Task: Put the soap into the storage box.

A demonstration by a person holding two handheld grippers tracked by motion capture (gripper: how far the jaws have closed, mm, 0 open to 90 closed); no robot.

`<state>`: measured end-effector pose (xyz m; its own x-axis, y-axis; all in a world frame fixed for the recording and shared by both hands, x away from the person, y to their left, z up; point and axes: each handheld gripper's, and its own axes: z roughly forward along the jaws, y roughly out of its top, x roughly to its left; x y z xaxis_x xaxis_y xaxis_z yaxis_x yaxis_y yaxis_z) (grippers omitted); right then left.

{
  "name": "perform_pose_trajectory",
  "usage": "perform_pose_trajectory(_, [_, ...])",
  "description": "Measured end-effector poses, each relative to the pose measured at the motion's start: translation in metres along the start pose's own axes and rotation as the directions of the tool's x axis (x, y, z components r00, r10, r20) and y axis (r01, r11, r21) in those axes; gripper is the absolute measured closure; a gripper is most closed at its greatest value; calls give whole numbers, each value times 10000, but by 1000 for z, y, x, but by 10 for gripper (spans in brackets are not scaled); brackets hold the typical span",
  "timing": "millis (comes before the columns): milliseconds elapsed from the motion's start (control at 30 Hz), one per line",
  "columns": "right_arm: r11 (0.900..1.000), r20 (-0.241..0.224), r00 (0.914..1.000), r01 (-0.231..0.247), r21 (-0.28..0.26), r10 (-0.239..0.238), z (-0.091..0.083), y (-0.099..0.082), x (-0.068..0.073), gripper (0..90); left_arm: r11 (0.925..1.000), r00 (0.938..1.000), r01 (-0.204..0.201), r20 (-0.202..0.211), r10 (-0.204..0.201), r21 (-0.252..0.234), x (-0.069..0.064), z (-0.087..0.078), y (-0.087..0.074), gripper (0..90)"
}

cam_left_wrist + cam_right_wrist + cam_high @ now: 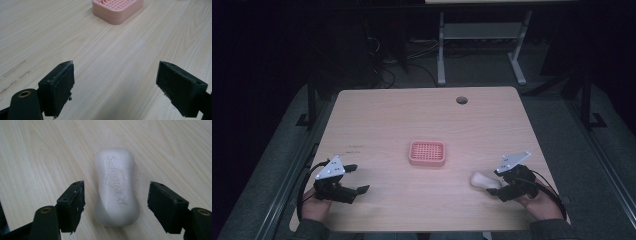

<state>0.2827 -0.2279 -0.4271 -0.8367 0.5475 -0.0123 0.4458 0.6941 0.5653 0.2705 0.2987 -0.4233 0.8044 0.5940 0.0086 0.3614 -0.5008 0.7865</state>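
White moulded bar of soap (116, 192) lies flat on the pale wood-grain table (377, 120), near the front right edge, well apart from the pink slotted plastic soap dish (427, 153) at the table's middle. Right gripper (502, 191) sits just at the soap; in the right gripper view its jaws stand wide, one on each side of the bar's near half, not touching it. Nothing gripped yet. Left gripper (357, 179) rests at the front left, jaws wide and empty, aimed roughly toward the dish (117, 10), well short of it.

Step in hand, as I judge it: closing on the soap for a lift to the dish. To do it well:
- Push the jaws a bit further forward so the pads meet the bar's waist, not its rounded near end; the bar narrows mid-length and the grip will seat there.
- Keep the jaws low, pads square to the soap's long sides.
- Close slowly; soap is slick and curved, may squirt out forward.
- Whether the pad tips touch the tabletop is hard to tell from this angle, probably just above it.
- Left gripper could steady the dish later.
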Motion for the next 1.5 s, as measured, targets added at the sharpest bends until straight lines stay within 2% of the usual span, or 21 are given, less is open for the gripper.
perform_pose_trajectory(433, [9976, -154, 9988, 466, 510, -459, 18, 16, -3, 301, 10000, 10000, 11, 1, -11, -12, 0, 0, 0, 148])
perform_pose_trajectory(800, [9947, -266, 9989, 422, 937, -398, 32, 14, -4, 324, 10000, 10000, 2, 33, -2, 2, 0, 1, 0, 148])
perform_pose_trajectory(1500, [9933, -353, 9986, 433, 1075, -397, 38, 11, -7, 442, 10000, 10000, 5, 46, -5, -10, 0, 1, 1, 148])
